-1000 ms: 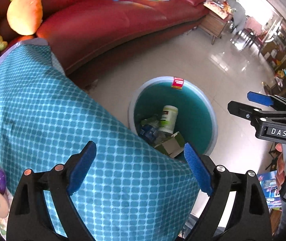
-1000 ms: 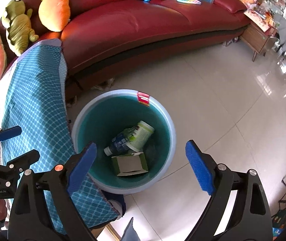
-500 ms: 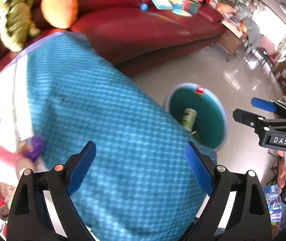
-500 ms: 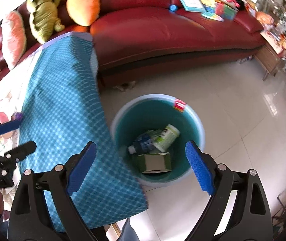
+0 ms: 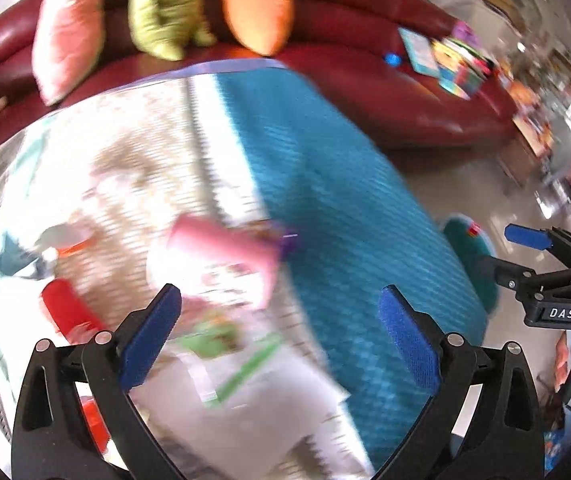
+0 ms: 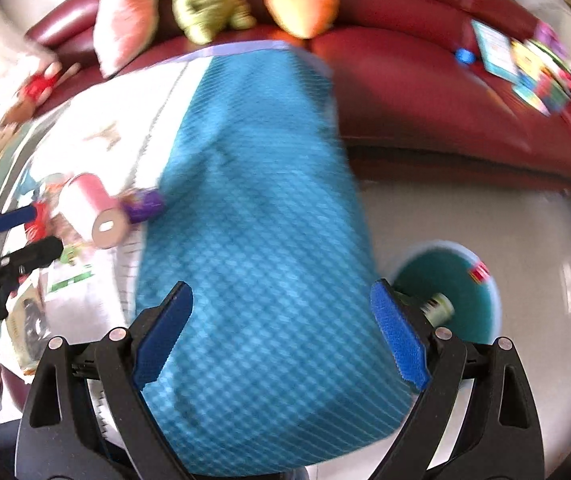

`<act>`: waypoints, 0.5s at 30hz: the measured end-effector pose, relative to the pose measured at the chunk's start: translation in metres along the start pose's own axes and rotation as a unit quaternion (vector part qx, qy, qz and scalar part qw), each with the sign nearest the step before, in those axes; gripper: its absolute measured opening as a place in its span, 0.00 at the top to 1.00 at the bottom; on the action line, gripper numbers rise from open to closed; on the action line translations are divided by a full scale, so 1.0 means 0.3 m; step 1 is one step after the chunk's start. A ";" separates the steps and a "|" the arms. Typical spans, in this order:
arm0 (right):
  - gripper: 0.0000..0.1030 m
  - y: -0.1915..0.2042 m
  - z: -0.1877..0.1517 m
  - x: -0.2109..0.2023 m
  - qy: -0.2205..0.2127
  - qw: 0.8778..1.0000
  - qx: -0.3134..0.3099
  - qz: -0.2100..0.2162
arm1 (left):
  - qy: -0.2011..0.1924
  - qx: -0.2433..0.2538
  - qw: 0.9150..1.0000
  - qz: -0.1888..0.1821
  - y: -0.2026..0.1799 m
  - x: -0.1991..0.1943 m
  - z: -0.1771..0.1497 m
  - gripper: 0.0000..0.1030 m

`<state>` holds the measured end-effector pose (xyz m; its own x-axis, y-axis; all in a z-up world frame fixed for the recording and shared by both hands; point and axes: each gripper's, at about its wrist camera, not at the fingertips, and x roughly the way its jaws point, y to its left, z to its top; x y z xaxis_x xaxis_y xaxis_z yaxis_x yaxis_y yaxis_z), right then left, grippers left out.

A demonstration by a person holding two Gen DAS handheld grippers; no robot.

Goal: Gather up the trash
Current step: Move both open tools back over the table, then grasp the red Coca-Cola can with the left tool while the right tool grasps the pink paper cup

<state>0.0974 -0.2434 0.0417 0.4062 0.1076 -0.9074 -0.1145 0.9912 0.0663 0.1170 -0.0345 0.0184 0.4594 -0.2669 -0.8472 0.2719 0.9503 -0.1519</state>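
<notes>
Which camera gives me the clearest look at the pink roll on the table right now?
The right wrist view: the pink roll is fairly sharp there, lying on its side with its cardboard core end showing, beside a purple item. In the left wrist view the roll is larger but badly motion-blurred.

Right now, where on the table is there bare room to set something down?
The blue cloth is bare from the sofa edge down to the right tool. The white cloth is crowded: pink roll, purple wrapper, red can, papers.
</notes>
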 end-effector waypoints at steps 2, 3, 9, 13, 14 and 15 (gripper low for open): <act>0.16 0.069 0.033 0.019 0.011 1.000 -0.020 0.005 | -0.003 -0.023 1.000 0.012 0.096 -0.021 -0.023 0.04; 0.16 0.110 0.051 0.028 0.015 0.999 -0.033 0.006 | -0.003 -0.036 0.999 0.019 0.144 -0.028 -0.035 0.04; 0.16 0.291 0.135 0.064 0.027 0.996 -0.080 0.018 | 0.009 -0.138 0.989 0.055 0.427 -0.013 -0.117 0.04; 0.16 0.366 0.157 0.093 0.035 0.995 -0.094 0.022 | 0.033 -0.188 0.980 0.060 0.533 0.036 -0.150 0.04; 0.16 0.380 0.163 0.104 0.038 0.994 -0.097 0.021 | 0.040 -0.193 0.979 0.057 0.546 0.050 -0.153 0.04; 0.16 0.395 0.167 0.114 0.042 0.994 -0.102 0.020 | 0.042 -0.192 0.979 0.055 0.549 0.066 -0.152 0.04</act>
<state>0.1432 -0.1184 0.0394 0.3223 0.1313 -0.9375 -0.3135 0.9492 0.0251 0.1323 0.1240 -0.0465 0.3918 -0.1605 -0.9060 -0.1215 0.9670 -0.2238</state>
